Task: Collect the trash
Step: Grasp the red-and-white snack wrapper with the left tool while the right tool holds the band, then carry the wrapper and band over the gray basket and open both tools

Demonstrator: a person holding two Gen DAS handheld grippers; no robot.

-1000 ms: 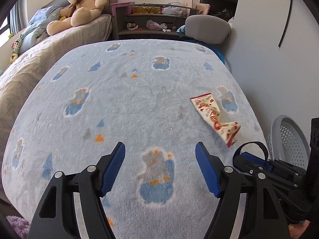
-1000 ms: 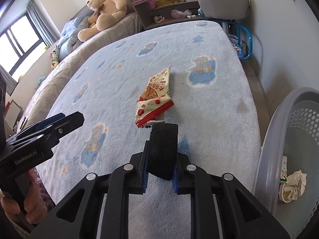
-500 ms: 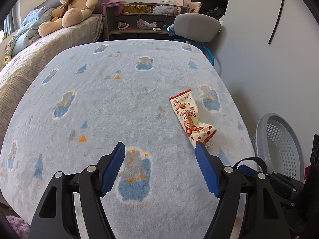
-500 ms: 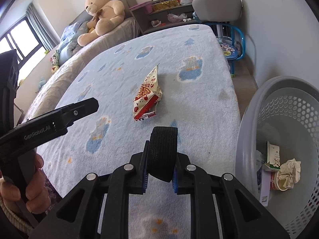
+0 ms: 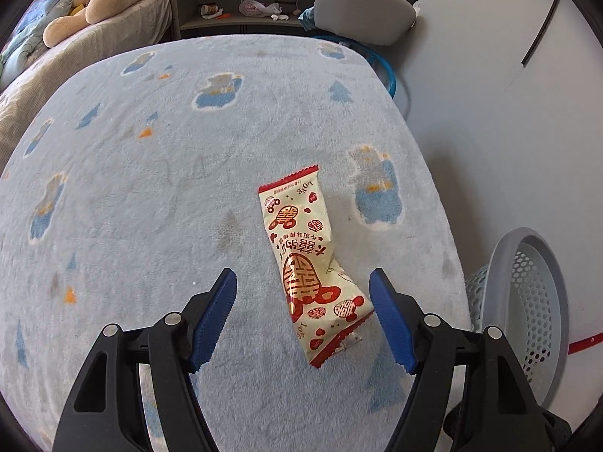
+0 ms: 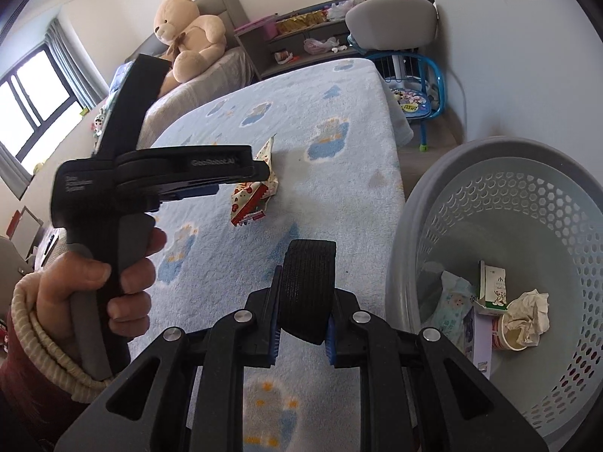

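Observation:
A cream and red snack wrapper (image 5: 305, 263) lies on the pale blue blanket (image 5: 150, 196). My left gripper (image 5: 303, 301) is open, its blue pads on either side of the wrapper's near end, just above it. The wrapper also shows in the right wrist view (image 6: 256, 192), partly hidden behind the left gripper's body (image 6: 166, 177). My right gripper (image 6: 303, 309) is shut on a black strap loop (image 6: 307, 286) and hovers over the blanket's near edge beside the grey mesh basket (image 6: 426, 196).
The basket holds a milk carton (image 6: 493, 286), crumpled paper (image 6: 527, 309) and a tissue pack (image 6: 452, 312). It also shows at the right in the left wrist view (image 5: 527, 301). A blue child's chair (image 6: 414, 90), shelves and a teddy bear (image 6: 188, 34) stand at the far end.
My left gripper has moved right and forward until its open jaws straddle the wrapper. My right gripper, still shut on the strap, has drawn back toward the basket.

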